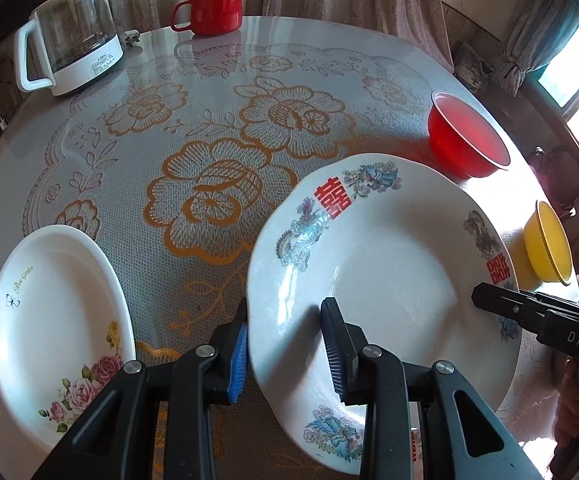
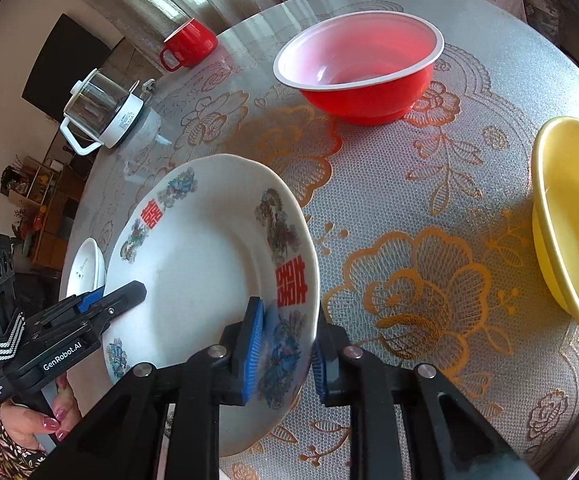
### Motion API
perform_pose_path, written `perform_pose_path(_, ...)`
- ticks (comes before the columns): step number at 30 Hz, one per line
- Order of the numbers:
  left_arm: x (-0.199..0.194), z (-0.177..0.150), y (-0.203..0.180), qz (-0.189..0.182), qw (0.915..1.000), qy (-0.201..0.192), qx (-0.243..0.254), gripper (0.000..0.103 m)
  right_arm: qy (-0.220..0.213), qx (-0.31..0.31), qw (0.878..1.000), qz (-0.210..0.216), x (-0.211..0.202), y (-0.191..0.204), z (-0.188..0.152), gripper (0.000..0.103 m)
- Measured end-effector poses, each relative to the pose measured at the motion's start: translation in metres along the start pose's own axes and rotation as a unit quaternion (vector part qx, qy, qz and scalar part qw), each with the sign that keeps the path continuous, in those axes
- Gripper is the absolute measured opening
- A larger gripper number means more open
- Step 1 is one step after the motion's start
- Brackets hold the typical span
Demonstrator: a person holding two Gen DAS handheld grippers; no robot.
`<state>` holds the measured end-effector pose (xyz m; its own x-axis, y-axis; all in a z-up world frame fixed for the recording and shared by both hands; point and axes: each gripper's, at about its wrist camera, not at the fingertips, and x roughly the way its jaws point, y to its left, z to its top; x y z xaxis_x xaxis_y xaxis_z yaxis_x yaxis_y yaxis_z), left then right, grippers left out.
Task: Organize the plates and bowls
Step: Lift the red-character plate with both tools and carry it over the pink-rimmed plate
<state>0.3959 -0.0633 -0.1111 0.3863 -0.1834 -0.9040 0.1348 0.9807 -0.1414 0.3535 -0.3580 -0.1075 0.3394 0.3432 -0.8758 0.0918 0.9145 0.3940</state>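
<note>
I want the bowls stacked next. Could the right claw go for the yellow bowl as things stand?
Probably not yet. The right claw is shut on the rim of the big decorated plate, which the left claw also holds. The yellow bowl stands clear on that side, with nothing between.

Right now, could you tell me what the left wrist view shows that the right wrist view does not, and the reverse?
Only the left wrist view shows the rose plate whole, flowers included. Only the right wrist view shows a hand on the left gripper's handle and the shelves beyond the table. Both show the phoenix plate, both grippers on its opposite rims, the red bowl, yellow bowl, red mug and kettle.
</note>
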Motion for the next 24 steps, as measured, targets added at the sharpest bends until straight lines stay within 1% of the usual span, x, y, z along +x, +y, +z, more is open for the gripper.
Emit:
perform_pose_path(3, 0.002, 0.004, 0.0, 0.002, 1.0, -0.005, 0.004, 0.034, 0.004, -0.011, 1.0, 0.001, 0.002, 0.002, 0.001, 0.023)
perform_pose_path(6, 0.002, 0.004, -0.002, 0.005, 0.9999, -0.009, 0.008, 0.034, 0.0, -0.025, 1.0, -0.006, 0.003, 0.005, 0.002, 0.023)
perform_pose_path(8, -0.001, 0.0, -0.002, -0.002, 0.9998, -0.017, 0.009, 0.034, -0.009, -0.038, 0.999, -0.012, 0.0, 0.008, 0.001, 0.022)
perform_pose_path(11, -0.006, -0.006, -0.004, -0.002, 0.9994, -0.031, 0.016, 0.034, -0.025, -0.063, 0.997, -0.024, -0.008, 0.014, -0.001, 0.022)
perform_pose_path(16, -0.009, -0.011, -0.001, -0.005, 0.9996, -0.027, -0.001, 0.033, -0.028, -0.082, 0.996, -0.037, -0.011, 0.019, -0.003, 0.022)
perform_pose_path(19, -0.013, -0.016, -0.002, 0.003, 0.9995, -0.03, 0.003, 0.032, -0.034, -0.101, 0.993, -0.047, -0.014, 0.026, -0.007, 0.022)
perform_pose_path(21, -0.017, -0.018, -0.002, 0.009, 0.9994, -0.033, 0.007, 0.029, -0.039, -0.116, 0.991, -0.056, -0.018, 0.031, -0.01, 0.022)
perform_pose_path(24, -0.024, -0.02, -0.001, 0.006, 0.9992, -0.039, 0.006, 0.028, -0.051, -0.126, 0.989, -0.057, -0.027, 0.036, -0.013, 0.02)
